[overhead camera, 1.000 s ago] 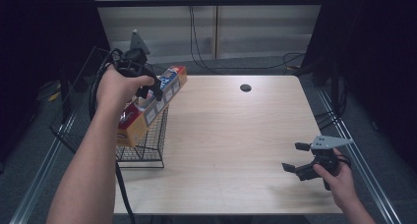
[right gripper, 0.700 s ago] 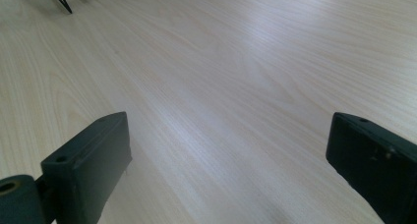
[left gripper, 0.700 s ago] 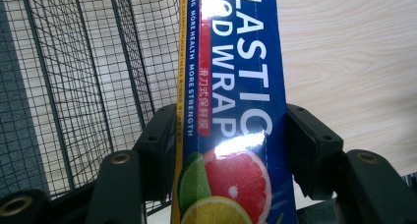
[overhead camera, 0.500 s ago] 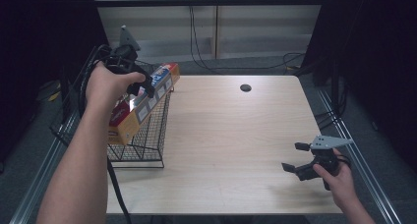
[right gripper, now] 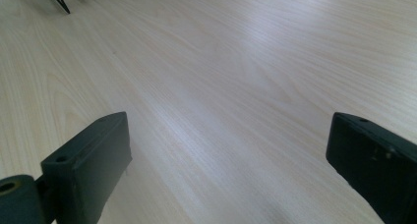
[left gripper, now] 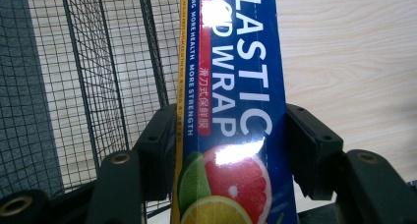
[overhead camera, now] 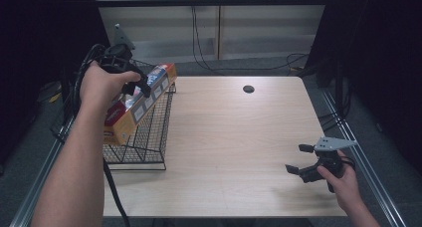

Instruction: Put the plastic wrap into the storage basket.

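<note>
plastic wrap box [overhead camera: 137,102] moved left over wire basket [overhead camera: 149,137], pinched by left gripper [overhead camera: 133,83], right gripper [overhead camera: 303,160] jaws spread

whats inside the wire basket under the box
Through the basket mesh only the table shows; no items visible. The box, held above by the left gripper, covers part of the inside.

The plastic wrap box [left gripper: 231,111] is showing white lettering "PLASTIC FOOD WRAP" on blue, partly cut off; its yellow edge is reading "MORE HEALTH MORE STRENGTH"; the red strip's Chinese characters are staying illegible
</note>
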Motion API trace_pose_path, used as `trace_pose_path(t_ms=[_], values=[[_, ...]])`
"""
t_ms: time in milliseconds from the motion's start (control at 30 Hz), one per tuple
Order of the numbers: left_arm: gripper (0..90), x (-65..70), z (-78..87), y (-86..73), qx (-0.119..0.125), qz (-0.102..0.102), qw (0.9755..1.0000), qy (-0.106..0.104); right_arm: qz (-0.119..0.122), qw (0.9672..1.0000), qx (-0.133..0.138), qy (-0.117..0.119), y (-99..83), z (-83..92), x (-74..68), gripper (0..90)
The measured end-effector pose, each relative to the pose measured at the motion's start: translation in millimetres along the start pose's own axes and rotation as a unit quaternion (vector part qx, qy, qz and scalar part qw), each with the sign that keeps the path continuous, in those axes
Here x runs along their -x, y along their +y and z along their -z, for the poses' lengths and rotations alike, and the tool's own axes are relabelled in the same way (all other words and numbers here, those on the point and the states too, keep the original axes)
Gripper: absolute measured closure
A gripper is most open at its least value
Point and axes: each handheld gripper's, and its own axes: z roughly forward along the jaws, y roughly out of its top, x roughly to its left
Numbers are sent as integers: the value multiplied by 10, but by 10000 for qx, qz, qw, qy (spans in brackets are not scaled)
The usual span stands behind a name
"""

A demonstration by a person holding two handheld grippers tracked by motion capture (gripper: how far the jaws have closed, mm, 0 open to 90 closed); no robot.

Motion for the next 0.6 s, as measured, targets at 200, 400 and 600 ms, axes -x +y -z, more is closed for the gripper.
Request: trace_pose_path(t_ms=[200, 400, 600], values=[[434, -42, 8, 11, 15, 38, 10000, -5, -7, 10000, -7, -5, -2, 1, 4, 30], [434, -83, 30, 11, 14, 71, 10000, 2, -6, 10000, -20, -11, -5, -10, 3, 30], [434, -153, 43, 2, 27, 132, 9999, 20, 14, 10000, -32, -6, -7, -20, -4, 30]])
